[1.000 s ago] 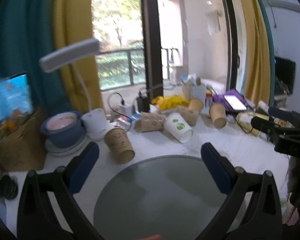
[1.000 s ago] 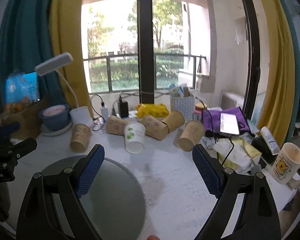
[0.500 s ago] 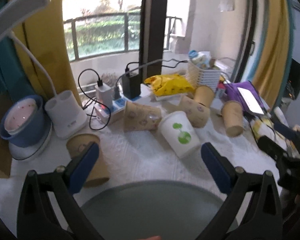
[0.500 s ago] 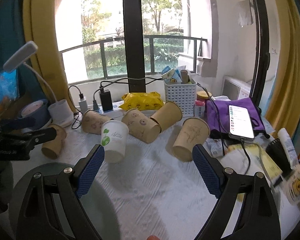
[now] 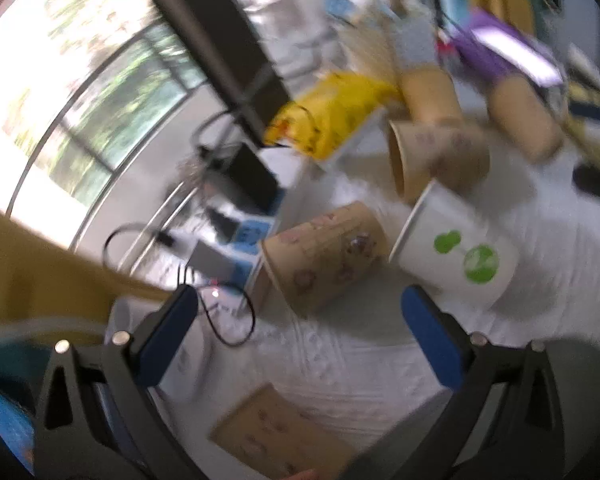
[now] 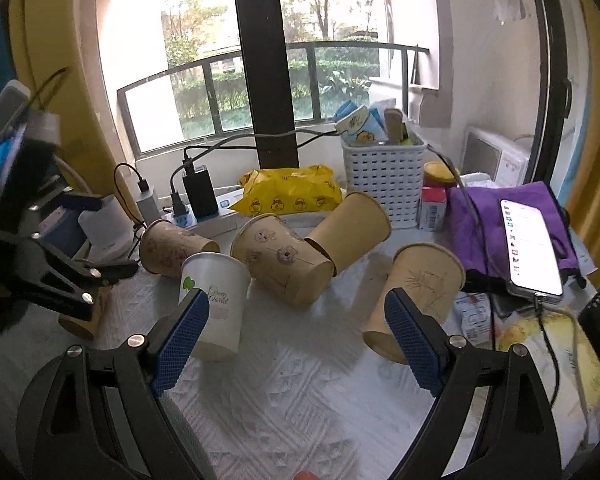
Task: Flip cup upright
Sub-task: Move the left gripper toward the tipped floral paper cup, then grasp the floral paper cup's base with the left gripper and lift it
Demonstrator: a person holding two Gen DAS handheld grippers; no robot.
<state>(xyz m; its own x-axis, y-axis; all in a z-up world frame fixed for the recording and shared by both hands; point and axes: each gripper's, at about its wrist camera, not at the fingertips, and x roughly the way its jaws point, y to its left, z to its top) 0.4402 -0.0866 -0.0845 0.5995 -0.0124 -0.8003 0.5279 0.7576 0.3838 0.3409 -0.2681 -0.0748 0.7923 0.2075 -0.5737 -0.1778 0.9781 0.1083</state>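
Right wrist view: right claw (image 6: 296,332) spread wide, empty, white cup (image 6: 214,306) inverted at lower left beside its pad. Left claw (image 5: 300,340) also spread, empty, view blurred.

Two handheld grippers, black frames with blue finger pads.

The right gripper (image 6: 296,334) has two angular black arms with triangular cut-outs, silver screws near each blue, cross-hatched pad (image 6: 182,338). The left gripper (image 5: 300,338), blurred, matches: black arms, silver screws, smooth-looking blue pads (image 5: 430,338). A sliver of skin shows below each frame.
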